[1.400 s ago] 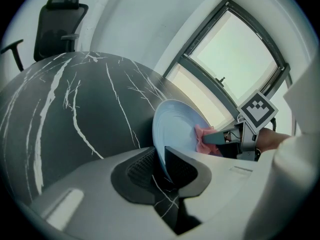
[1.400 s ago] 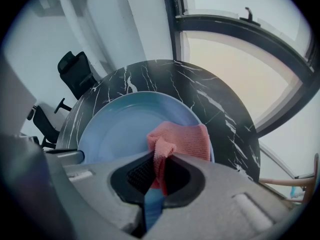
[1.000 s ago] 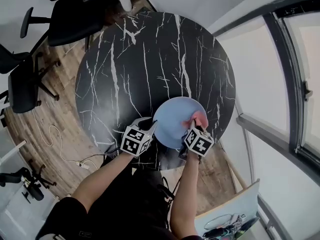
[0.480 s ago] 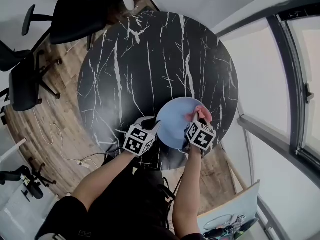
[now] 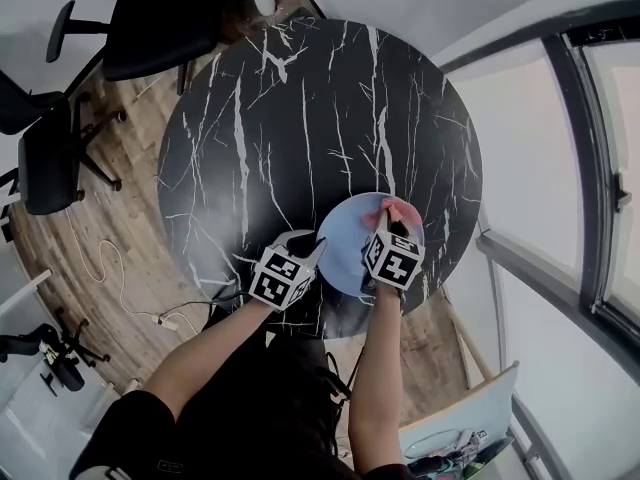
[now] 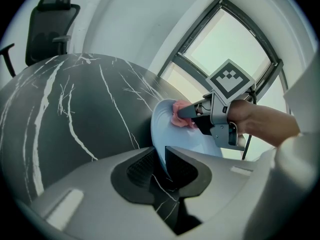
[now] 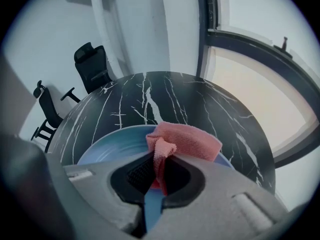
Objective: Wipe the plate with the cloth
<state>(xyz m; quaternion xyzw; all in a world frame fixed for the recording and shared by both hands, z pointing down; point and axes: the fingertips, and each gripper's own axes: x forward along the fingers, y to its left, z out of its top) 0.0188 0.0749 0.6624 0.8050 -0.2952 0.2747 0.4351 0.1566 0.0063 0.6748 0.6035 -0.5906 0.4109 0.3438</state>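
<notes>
The plate (image 5: 348, 250), pale blue, is at the near edge of the round black marble table (image 5: 300, 118), just in front of the person. The left gripper (image 5: 312, 251) is clamped on its left rim: in the left gripper view the plate's (image 6: 167, 134) thin edge runs straight between the two jaws (image 6: 162, 166), which close on it from both sides. The right gripper (image 5: 393, 226) pinches the pink cloth (image 5: 392, 211) and points steeply down at the plate's far right part. In the right gripper view a fold of the cloth (image 7: 187, 139) is nipped between the jaws (image 7: 160, 176), while the rest spreads out past them, lying on the plate (image 7: 115, 144) close to its far rim. From the left gripper view the cloth (image 6: 179, 115) is bunched at the tip of the right gripper (image 6: 187, 113), against the plate's upper face. Black chairs (image 5: 140, 28) stand beyond the table on a wooden floor (image 5: 110, 238).
</notes>
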